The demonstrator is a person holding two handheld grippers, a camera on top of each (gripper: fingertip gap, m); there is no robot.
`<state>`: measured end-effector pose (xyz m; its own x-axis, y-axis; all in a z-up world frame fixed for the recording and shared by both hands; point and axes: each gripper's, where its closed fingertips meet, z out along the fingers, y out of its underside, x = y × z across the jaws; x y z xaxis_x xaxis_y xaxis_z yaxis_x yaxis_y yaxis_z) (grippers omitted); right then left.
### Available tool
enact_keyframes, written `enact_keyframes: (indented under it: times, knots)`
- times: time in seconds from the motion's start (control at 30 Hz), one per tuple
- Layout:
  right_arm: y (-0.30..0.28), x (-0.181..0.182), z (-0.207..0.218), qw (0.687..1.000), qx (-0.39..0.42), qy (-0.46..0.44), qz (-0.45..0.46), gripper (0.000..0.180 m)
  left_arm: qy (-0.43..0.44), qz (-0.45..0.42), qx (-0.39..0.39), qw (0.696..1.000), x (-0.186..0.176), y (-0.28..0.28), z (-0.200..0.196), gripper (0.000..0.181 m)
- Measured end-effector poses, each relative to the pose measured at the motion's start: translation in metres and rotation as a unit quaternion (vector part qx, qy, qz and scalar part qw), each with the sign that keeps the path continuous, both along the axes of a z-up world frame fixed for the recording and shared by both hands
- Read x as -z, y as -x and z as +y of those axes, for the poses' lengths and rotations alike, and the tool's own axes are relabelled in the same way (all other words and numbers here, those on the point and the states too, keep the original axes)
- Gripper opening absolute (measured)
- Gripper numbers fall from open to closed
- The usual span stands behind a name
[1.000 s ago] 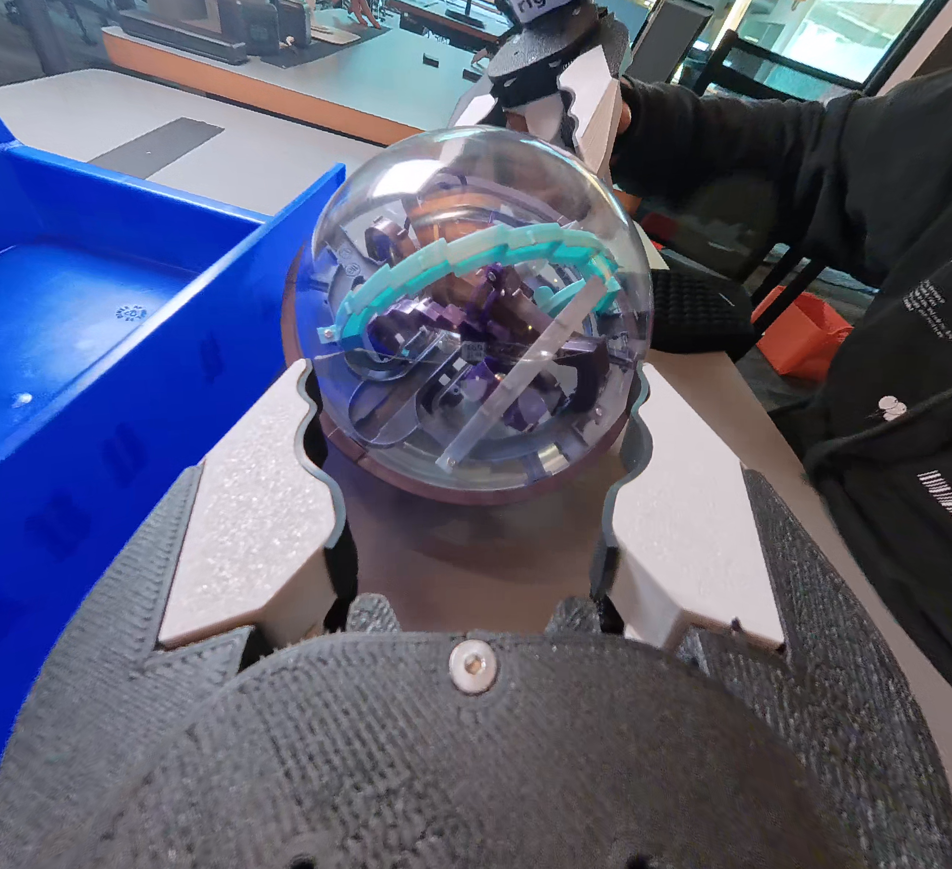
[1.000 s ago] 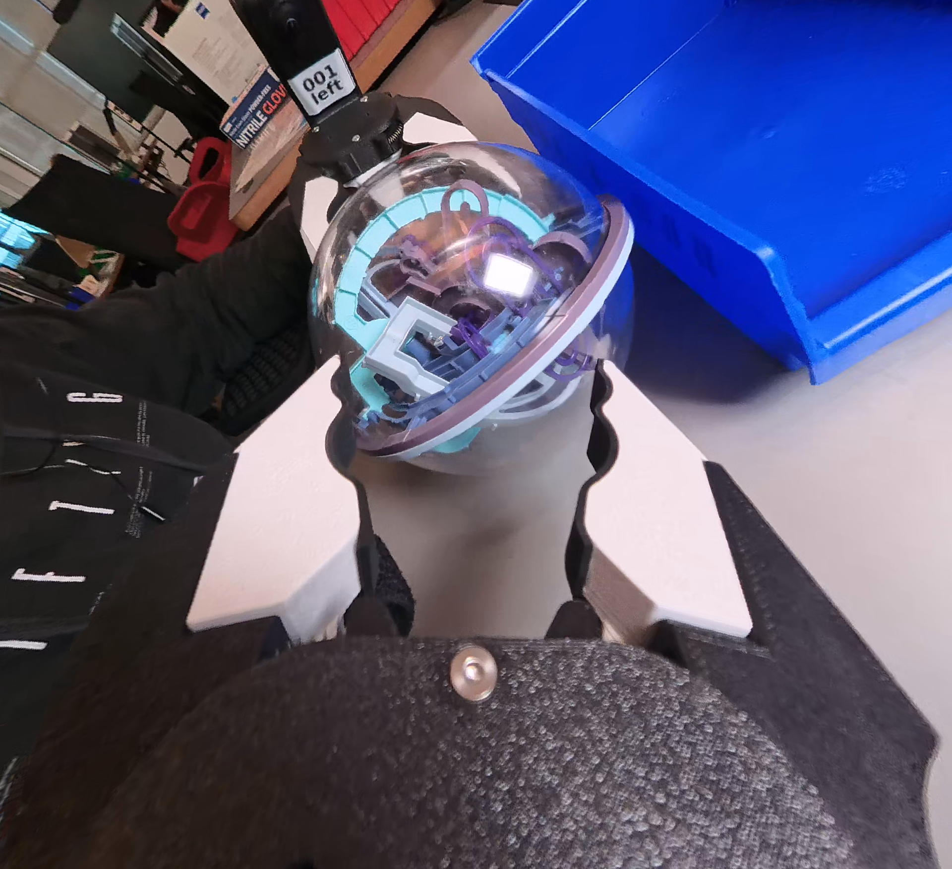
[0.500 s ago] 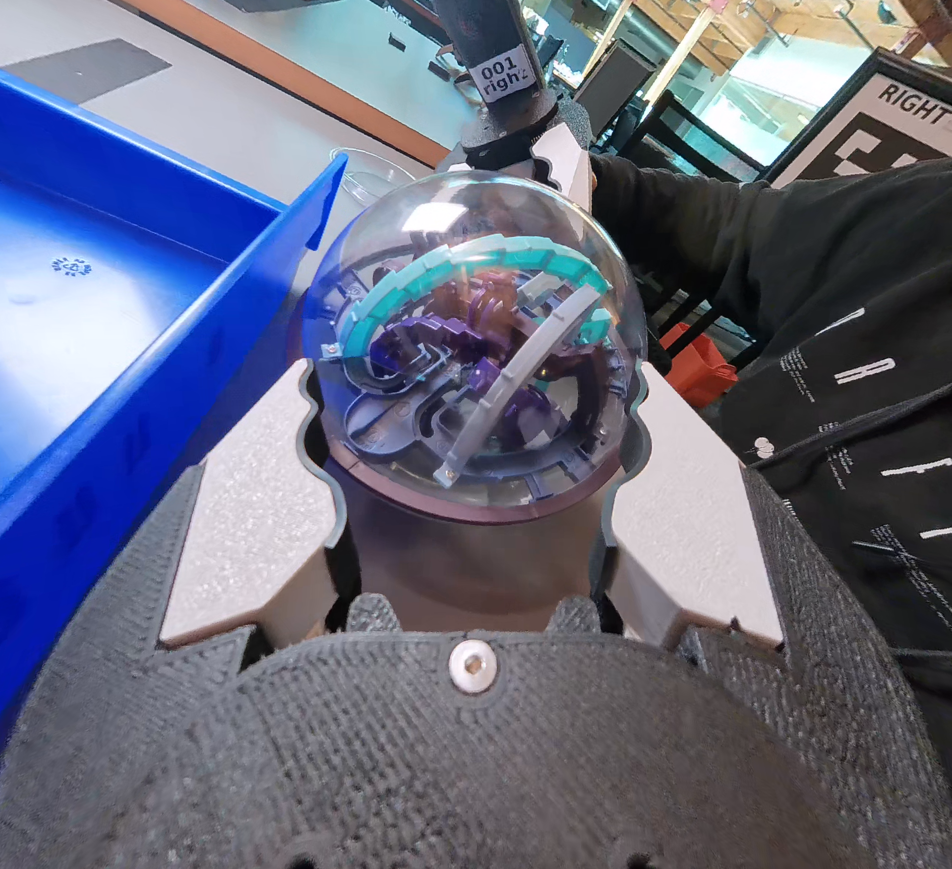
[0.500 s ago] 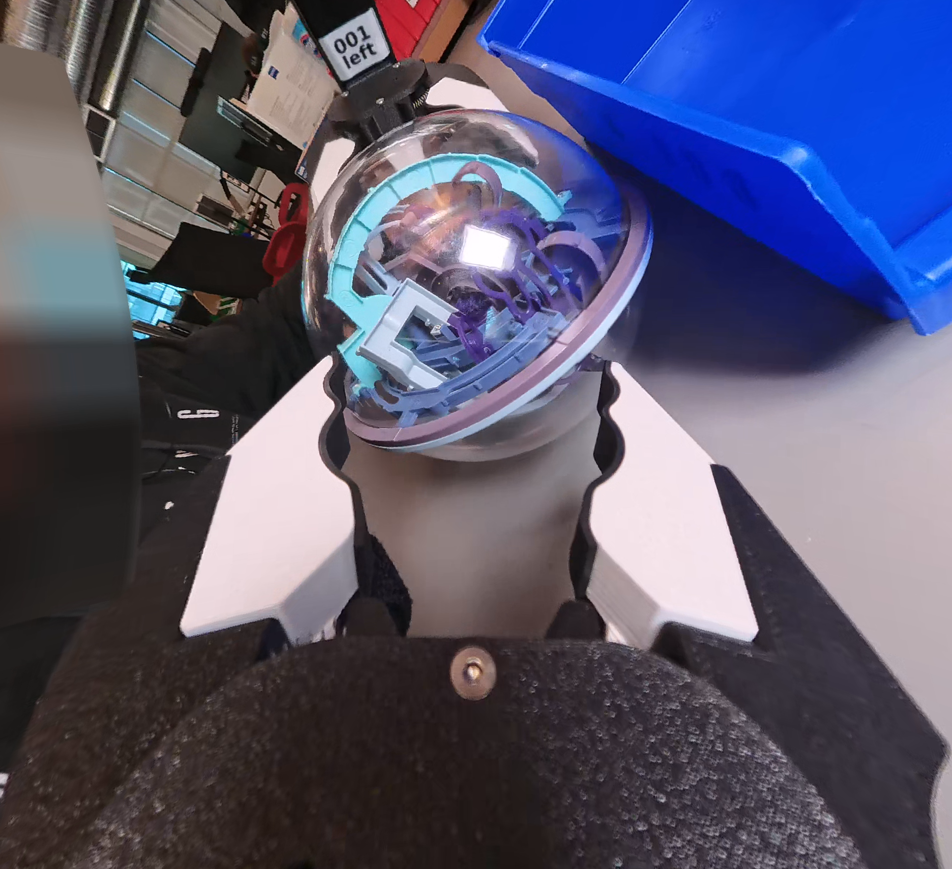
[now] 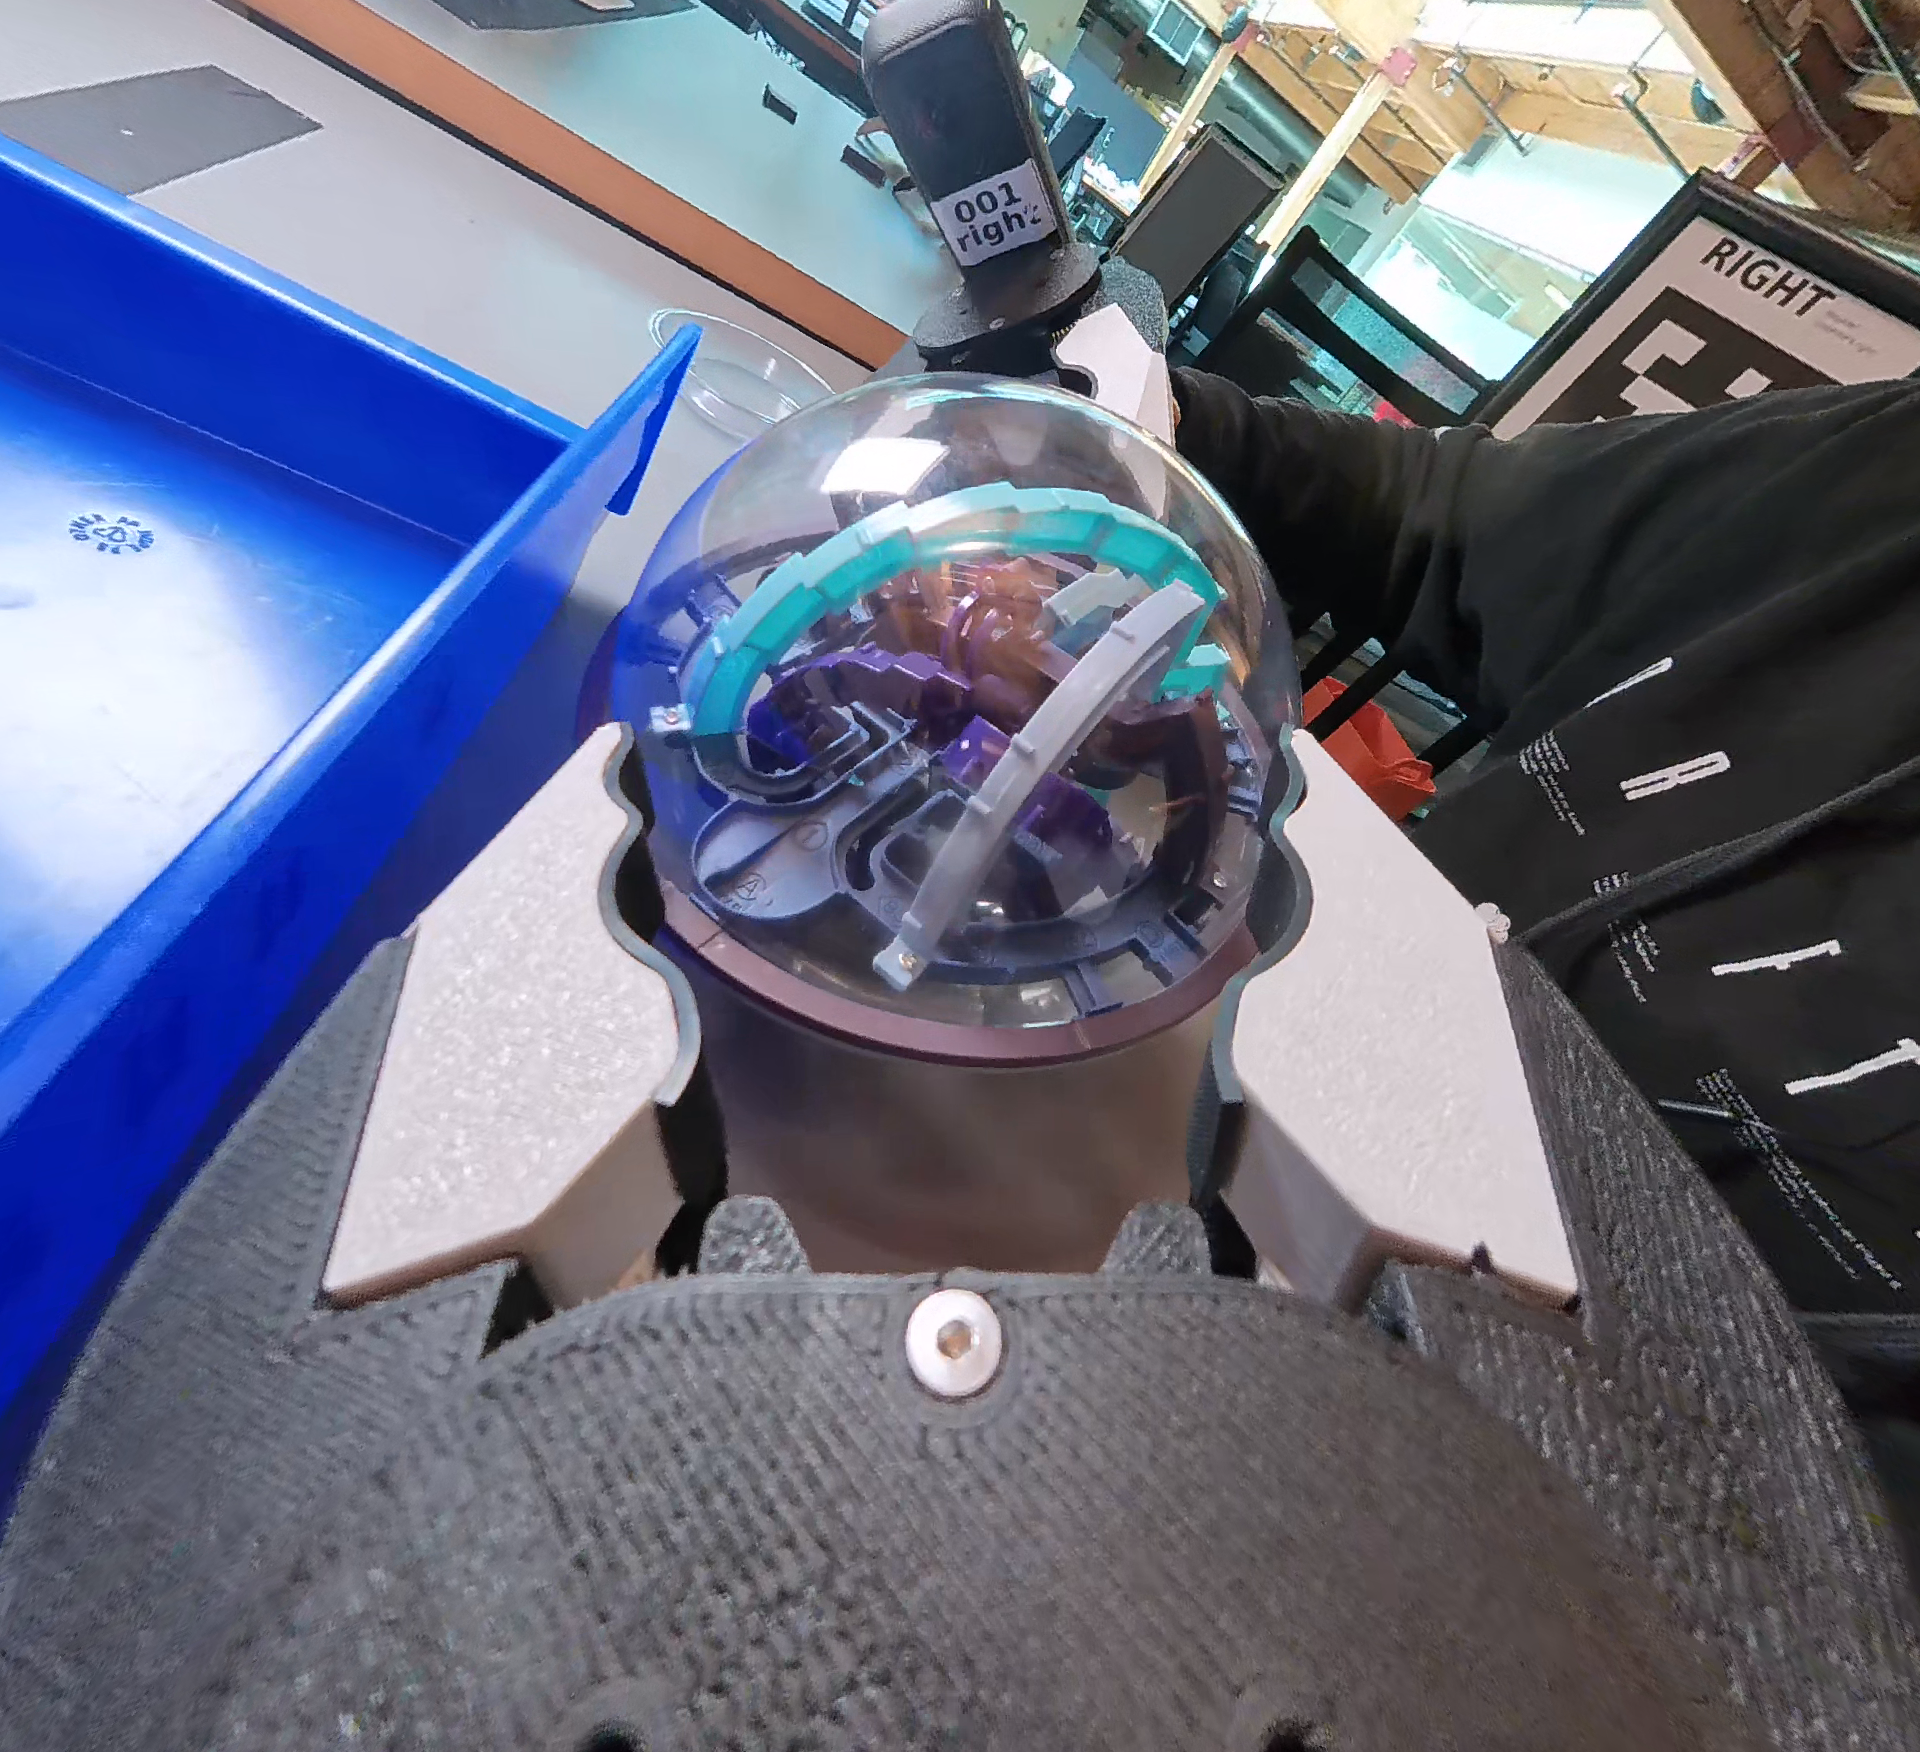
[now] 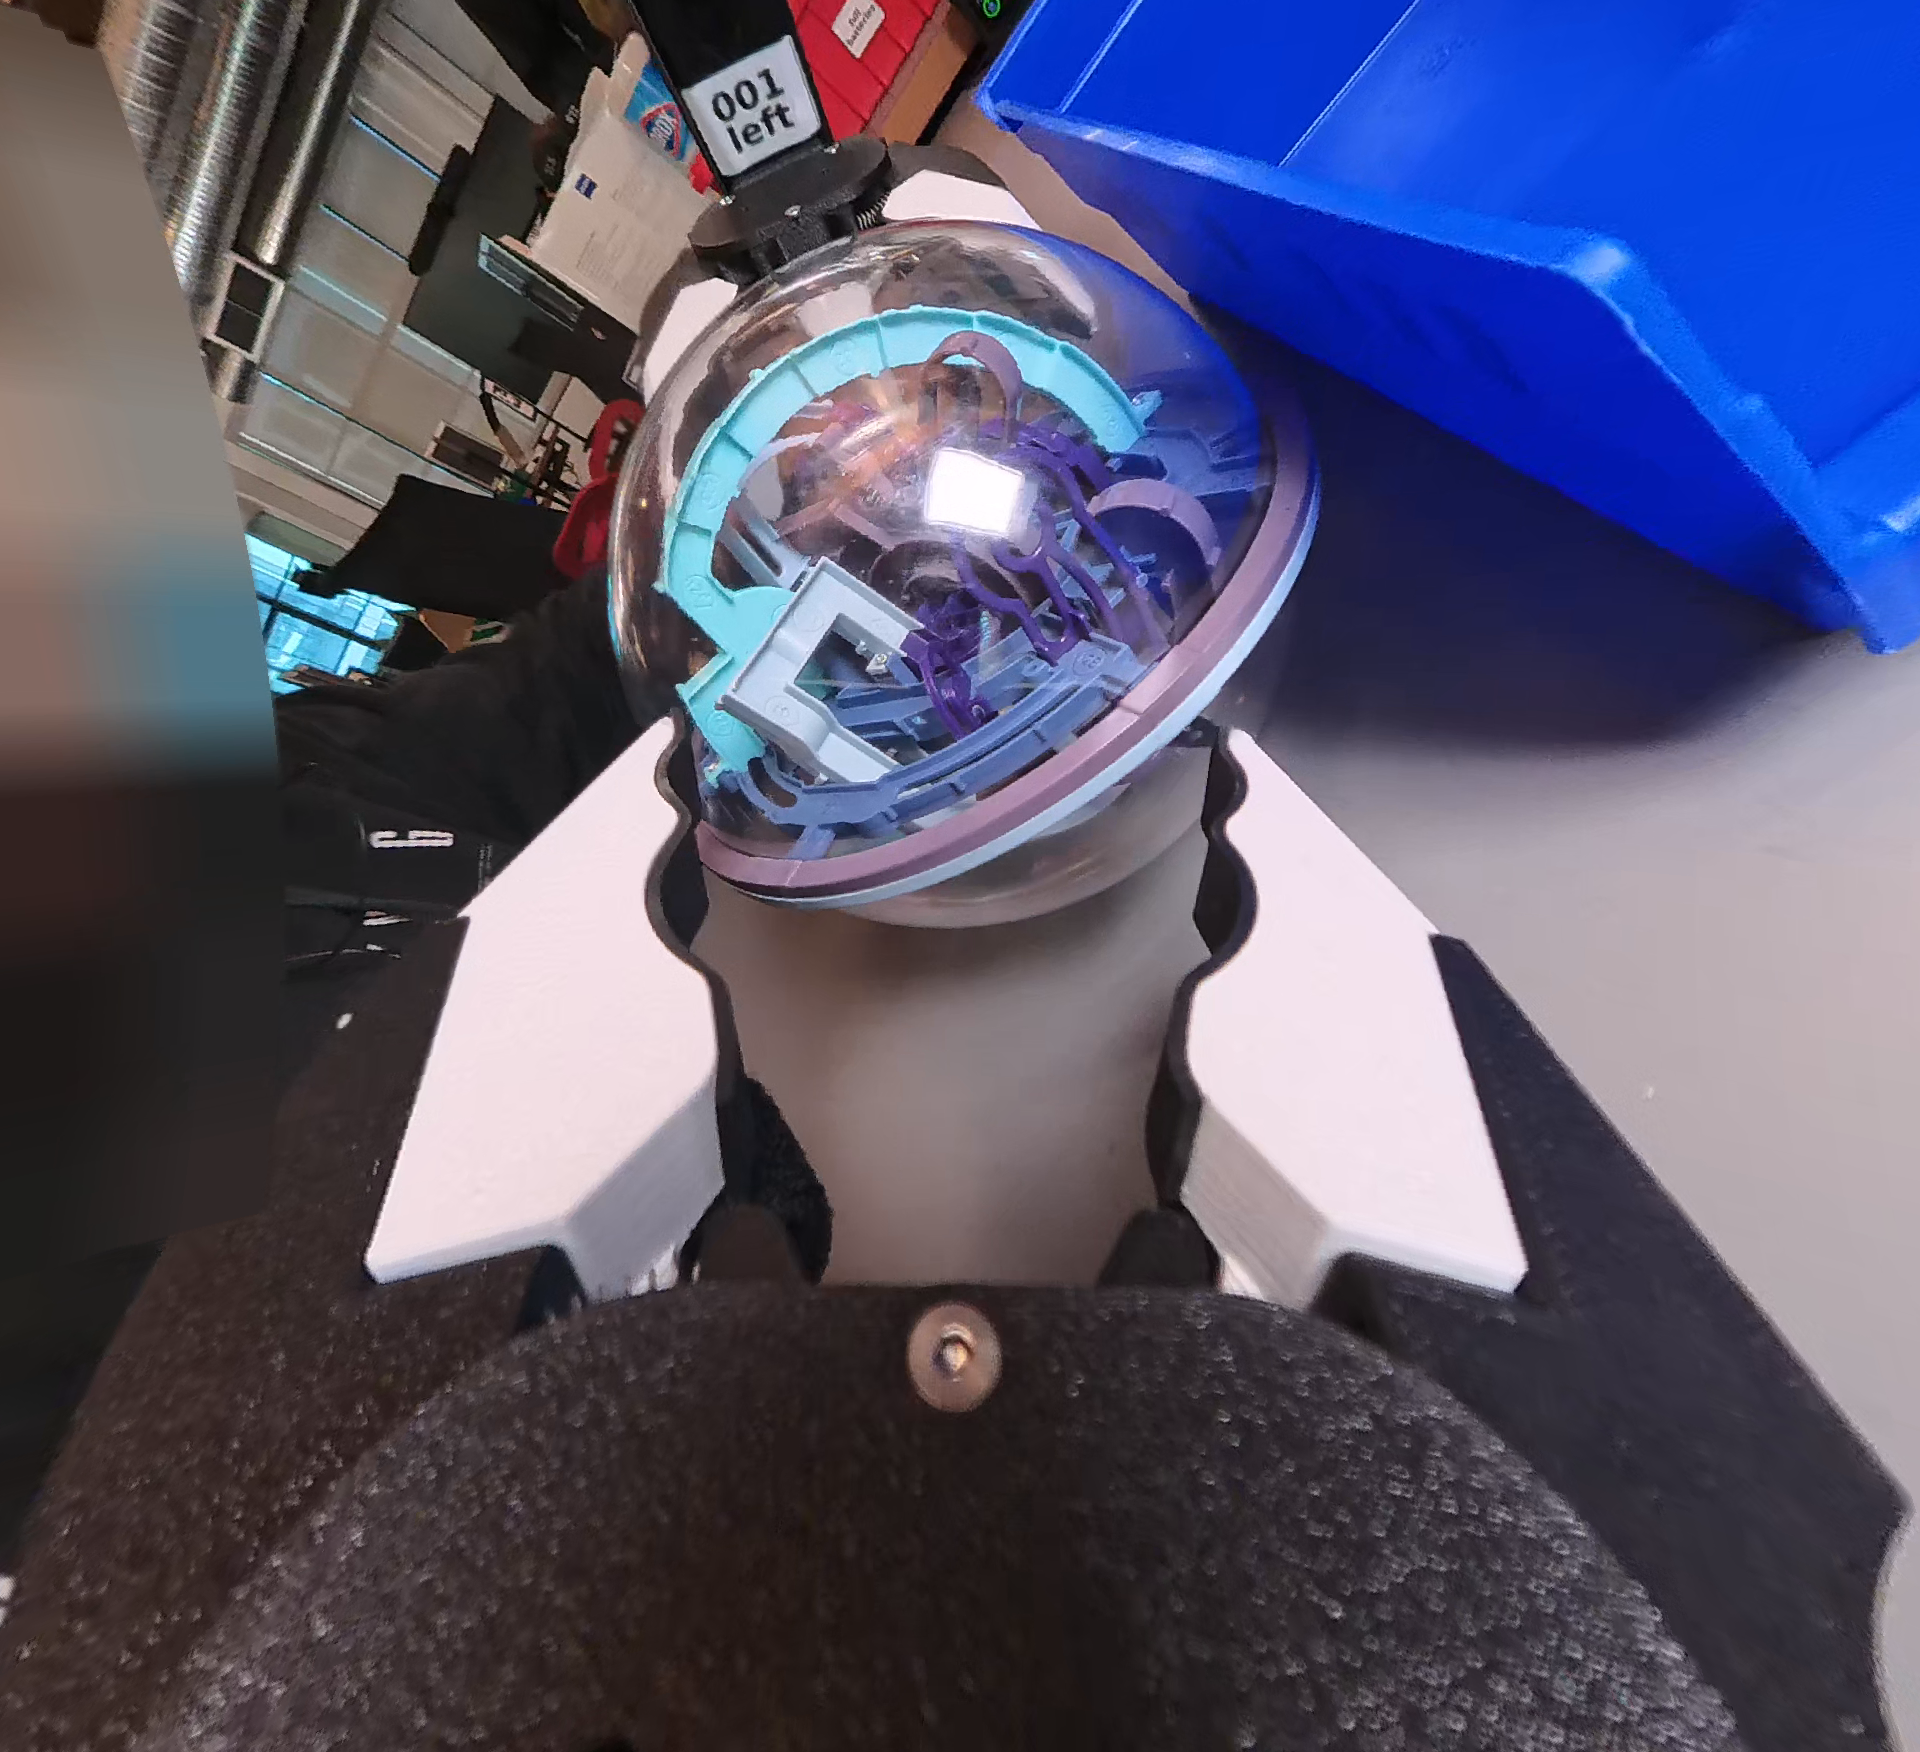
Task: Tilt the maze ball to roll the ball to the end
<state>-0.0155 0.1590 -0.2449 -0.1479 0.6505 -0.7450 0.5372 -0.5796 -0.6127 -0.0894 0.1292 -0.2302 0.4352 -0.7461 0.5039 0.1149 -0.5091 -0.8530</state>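
We hold the maze ball [image 5: 956,726] above the grey table [image 6: 1662,871], beside a blue bin [image 5: 260,663] — left gripper [image 5: 951,861] and right gripper [image 6: 951,829] each pinching opposite sides. The hard, slick sphere likely slips — grip near its equator band.

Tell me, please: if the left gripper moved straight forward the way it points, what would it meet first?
The maze ball, already between the left gripper's fingers; beyond it likely the right gripper.
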Motion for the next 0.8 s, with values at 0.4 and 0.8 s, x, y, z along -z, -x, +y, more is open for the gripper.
enact_keyframes:
  times: [0.4,0.8]
  knots:
    - [-0.037,-0.001,-0.028,0.985,0.083,-0.148,-0.019,0.070,-0.017,0.005,-0.029,0.999,0.006,-0.001,-0.016,0.115]
    - [-0.038,-0.007,-0.083,0.989,0.128,0.073,-0.004,0.025,-0.032,0.040,-0.073,0.996,-0.003,-0.017,-0.016,0.113]
